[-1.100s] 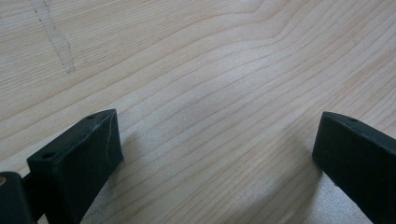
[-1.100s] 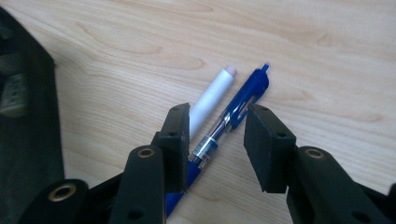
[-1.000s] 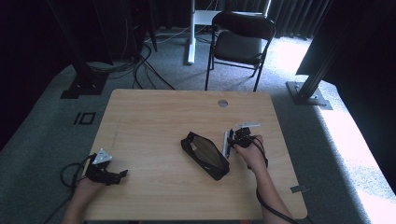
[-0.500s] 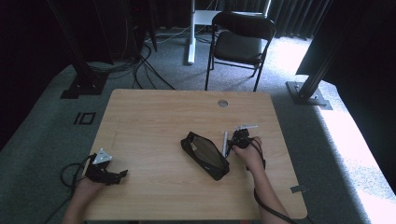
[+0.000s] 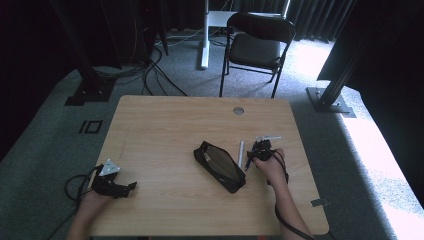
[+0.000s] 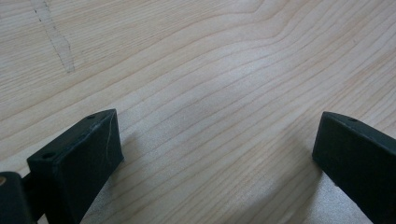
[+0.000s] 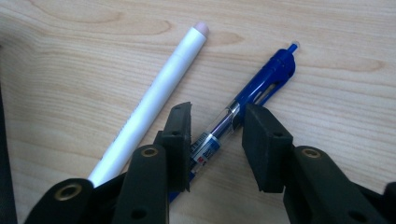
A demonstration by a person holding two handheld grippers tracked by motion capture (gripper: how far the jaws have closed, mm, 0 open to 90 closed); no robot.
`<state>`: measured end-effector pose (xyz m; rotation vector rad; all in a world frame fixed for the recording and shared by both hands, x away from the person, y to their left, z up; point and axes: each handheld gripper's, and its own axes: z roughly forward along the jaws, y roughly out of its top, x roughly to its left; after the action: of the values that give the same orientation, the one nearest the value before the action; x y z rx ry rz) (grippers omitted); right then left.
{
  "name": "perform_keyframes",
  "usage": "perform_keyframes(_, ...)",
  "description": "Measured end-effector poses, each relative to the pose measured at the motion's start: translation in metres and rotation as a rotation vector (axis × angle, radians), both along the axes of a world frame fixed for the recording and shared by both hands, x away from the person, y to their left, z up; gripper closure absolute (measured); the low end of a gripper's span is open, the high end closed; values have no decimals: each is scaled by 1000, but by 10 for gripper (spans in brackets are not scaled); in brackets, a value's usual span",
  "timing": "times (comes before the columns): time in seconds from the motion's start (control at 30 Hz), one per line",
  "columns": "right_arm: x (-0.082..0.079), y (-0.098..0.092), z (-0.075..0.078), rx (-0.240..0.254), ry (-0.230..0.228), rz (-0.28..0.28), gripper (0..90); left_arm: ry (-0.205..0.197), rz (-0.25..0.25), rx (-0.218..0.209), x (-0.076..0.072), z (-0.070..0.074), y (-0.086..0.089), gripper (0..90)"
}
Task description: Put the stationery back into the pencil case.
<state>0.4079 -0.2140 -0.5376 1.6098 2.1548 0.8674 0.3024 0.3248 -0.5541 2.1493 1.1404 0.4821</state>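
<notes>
A blue click pen point(image 7: 261, 86) lies on the wooden table point(image 5: 165, 130), with a white pen point(image 7: 159, 93) beside it at a slight angle. My right gripper point(image 7: 215, 119) is low over the blue pen, open, its jaws straddling the clear barrel with a small gap on each side. In the high view this gripper point(image 5: 252, 159) sits just right of a black pencil case point(image 5: 220, 166), and the white pen point(image 5: 240, 152) lies between them. My left gripper point(image 5: 127, 187) rests near the front left edge, open wide, with bare wood between its jaws point(image 6: 217, 135).
A round grommet point(image 5: 238, 110) is set in the table's far edge. Behind the table stand a black folding chair point(image 5: 257, 47) and a white desk leg point(image 5: 204, 35). Cables run across the grey carpet at the left.
My right gripper has shifted a little left toward the pencil case and settled over the pens. The left gripper has not moved.
</notes>
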Motion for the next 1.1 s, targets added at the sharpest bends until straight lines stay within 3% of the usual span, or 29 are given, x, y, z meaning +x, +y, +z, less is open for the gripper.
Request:
perform_keyframes(0.27, -4, -10, 0, 32, 7, -40, 643, 0, 4, 0, 0, 0, 0, 16)
perform_keyframes(0.43, -6, -4, -1, 23, 7, -43, 699, 0, 6, -1, 0, 0, 0, 16)
perform_keyframes(0.47, -6, -4, 0, 29, 13, -52, 765, 0, 6, -1, 0, 0, 0, 16)
perform_keyframes(0.77, -4, -13, 1, 73, 8, -94, 792, 0, 7, -1, 0, 0, 0, 16)
perform_keyframes(0.87, -4, -20, 11, 84, -17, -101, 792, 0, 7, -1, 0, 0, 0, 16)
perform_keyframes(1.07, -8, -19, 30, 117, -54, -64, 792, 0, 7, -1, 0, 0, 0, 16)
perform_keyframes(1.1, -11, -16, 37, 130, -71, -38, 793, 0, 7, -1, 0, 0, 0, 16)
